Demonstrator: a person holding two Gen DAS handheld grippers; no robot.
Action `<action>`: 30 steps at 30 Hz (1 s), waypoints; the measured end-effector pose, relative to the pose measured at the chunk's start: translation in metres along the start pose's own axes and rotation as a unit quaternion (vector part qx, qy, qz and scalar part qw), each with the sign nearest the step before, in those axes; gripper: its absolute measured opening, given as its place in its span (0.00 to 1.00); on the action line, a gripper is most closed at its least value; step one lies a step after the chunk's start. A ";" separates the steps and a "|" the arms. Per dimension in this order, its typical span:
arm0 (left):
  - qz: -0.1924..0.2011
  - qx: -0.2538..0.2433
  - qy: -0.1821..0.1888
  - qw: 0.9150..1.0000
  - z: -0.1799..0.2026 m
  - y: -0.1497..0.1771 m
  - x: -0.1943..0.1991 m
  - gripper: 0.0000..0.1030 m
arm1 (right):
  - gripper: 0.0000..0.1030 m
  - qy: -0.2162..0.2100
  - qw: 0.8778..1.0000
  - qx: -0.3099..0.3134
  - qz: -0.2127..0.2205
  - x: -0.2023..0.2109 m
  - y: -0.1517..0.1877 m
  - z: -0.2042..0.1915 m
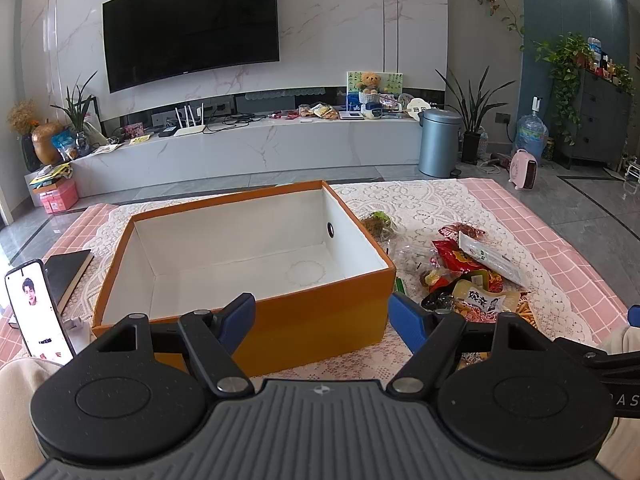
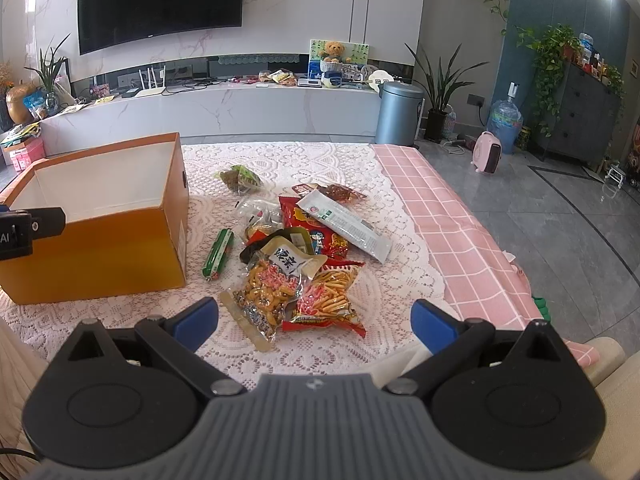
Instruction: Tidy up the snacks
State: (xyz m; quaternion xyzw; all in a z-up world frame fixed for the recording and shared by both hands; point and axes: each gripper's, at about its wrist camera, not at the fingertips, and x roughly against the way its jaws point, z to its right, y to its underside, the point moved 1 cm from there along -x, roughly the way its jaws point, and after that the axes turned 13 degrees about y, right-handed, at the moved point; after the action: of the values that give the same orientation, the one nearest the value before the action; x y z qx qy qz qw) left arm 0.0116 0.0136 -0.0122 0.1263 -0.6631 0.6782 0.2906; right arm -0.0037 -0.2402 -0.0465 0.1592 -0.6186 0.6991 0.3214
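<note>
With both tools held low over the lace cloth (image 2: 360, 184), neither grasps anything. Left gripper (image 1: 322, 322): blue fingers (image 1: 238, 318) spread wide, released, nothing between them. Right gripper (image 2: 316, 320): fingers (image 2: 196, 318) likewise parted and empty.

Left view: orange box (image 1: 320, 320) sits straight ahead of the left fingers, its near wall filling the gap between the tips; white interior holds nothing visible. Snack pile (image 1: 472, 276) lies beyond and outboard of the right-hand finger, beside the box's right wall. Phone (image 1: 38, 310) stands propped outboard of the left-hand finger, with a dark book (image 1: 66, 276) behind it.

Right view: the pile lies directly ahead of the right fingers, on the lace. Nearest the tips are a clear pack of yellow nuggets (image 2: 264, 296) and a red-trimmed pack of orange sticks (image 2: 330, 294), touching side by side. Farther out, a red packet (image 2: 316, 228) carries a long white sachet (image 2: 346, 224) laid diagonally over it. A green sausage stick (image 2: 218, 254) lies apart, between pile and box. A small green pack (image 2: 240, 178) sits farthest out, alone. Box stands ahead-left of the left-hand finger, with part of the other tool overlapping its near edge.

Pink checked cloth (image 2: 452, 220) shows beyond the right-hand finger.
</note>
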 end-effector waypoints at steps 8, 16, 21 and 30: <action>0.000 0.000 0.000 1.000 0.000 0.000 0.000 0.87 | 0.97 0.001 1.000 -0.001 -0.002 -0.001 0.000 0.000; 0.002 -0.001 0.001 1.000 0.000 0.003 0.000 0.87 | 0.97 0.002 1.000 -0.002 -0.005 -0.002 0.002 -0.001; 0.005 -0.005 0.005 1.000 0.002 0.004 0.000 0.87 | 0.97 0.002 1.000 -0.003 -0.006 -0.003 0.001 -0.001; 0.004 -0.004 0.006 1.000 0.002 0.002 0.001 0.87 | 0.97 0.001 1.000 -0.002 -0.009 -0.005 0.002 -0.001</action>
State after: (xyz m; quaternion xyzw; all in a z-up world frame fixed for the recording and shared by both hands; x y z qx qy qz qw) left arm 0.0094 0.0115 -0.0132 0.1178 -0.6647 0.6774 0.2924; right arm -0.0016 -0.2404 -0.0514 0.1630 -0.6183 0.6950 0.3288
